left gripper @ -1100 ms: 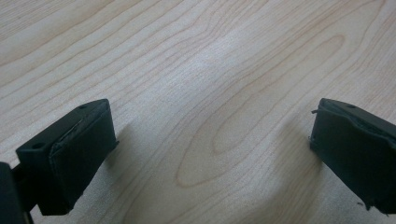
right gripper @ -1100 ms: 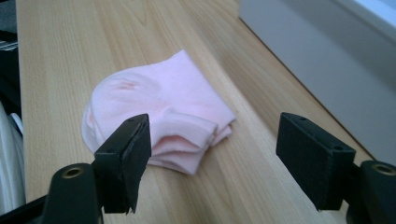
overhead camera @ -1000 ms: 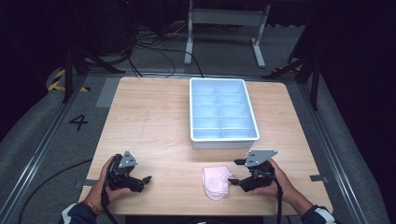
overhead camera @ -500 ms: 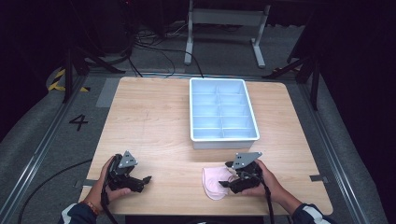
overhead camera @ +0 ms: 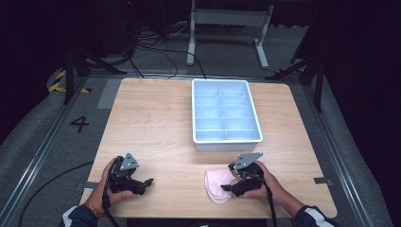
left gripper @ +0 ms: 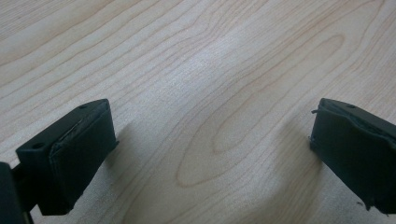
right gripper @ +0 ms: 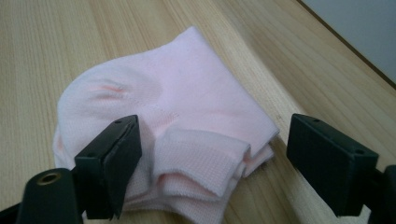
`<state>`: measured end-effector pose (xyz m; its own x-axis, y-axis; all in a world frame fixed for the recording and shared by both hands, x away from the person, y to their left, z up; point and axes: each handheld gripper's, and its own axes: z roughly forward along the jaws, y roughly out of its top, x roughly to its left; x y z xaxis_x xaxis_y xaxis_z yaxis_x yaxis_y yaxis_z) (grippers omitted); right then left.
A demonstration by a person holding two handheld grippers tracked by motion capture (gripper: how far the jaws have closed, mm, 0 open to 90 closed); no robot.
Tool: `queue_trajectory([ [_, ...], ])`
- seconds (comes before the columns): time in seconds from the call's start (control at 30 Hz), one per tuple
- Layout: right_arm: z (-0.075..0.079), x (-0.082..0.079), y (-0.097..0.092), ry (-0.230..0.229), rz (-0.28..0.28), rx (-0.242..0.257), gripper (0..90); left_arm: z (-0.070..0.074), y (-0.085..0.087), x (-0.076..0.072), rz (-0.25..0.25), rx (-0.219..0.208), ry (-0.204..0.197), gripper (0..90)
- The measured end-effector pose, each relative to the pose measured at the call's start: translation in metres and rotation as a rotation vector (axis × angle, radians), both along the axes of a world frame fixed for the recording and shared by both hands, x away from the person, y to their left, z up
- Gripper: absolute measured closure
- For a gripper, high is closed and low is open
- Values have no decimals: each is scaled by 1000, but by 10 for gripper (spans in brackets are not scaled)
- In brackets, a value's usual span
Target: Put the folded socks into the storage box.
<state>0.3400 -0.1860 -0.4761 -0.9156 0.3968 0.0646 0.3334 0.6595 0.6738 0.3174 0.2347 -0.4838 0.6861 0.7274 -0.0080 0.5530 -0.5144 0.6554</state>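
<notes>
Near bench front edge, right tongs [overhead camera: 229,177] lying spread wide, jaws flanking folded pink sock [right gripper: 173,135], not yet clenching. Sock resting flat on wooden bench [overhead camera: 151,123], just in front of pale blue divided tray [overhead camera: 226,113]. Left tongs [overhead camera: 147,184] resting released over bare wood at bench's front left, well apart from sock.

Both hand-held grippers, left [overhead camera: 142,182] and right [overhead camera: 228,177], gape low.
</notes>
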Motion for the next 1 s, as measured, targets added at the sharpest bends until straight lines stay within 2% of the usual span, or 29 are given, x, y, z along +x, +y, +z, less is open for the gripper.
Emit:
queue_trajectory([
  [0.1,0,-3,3,-2,39,-3,214,0,0,0,-1,0,-2,4],
  [0.27,3,-10,5,11,118,16,502,0,0,0,0,0,-1,4],
  [0.4,3,-13,8,16,160,29,680,0,0,0,0,0,-1,4],
  [0.43,4,-14,8,17,166,31,701,0,0,0,0,0,0,4],
  [0.67,5,-17,9,-19,176,18,766,0,0,0,-2,-1,-2,4],
  [1.0,11,-17,2,-56,175,28,785,0,0,0,-2,-4,3,4],
])
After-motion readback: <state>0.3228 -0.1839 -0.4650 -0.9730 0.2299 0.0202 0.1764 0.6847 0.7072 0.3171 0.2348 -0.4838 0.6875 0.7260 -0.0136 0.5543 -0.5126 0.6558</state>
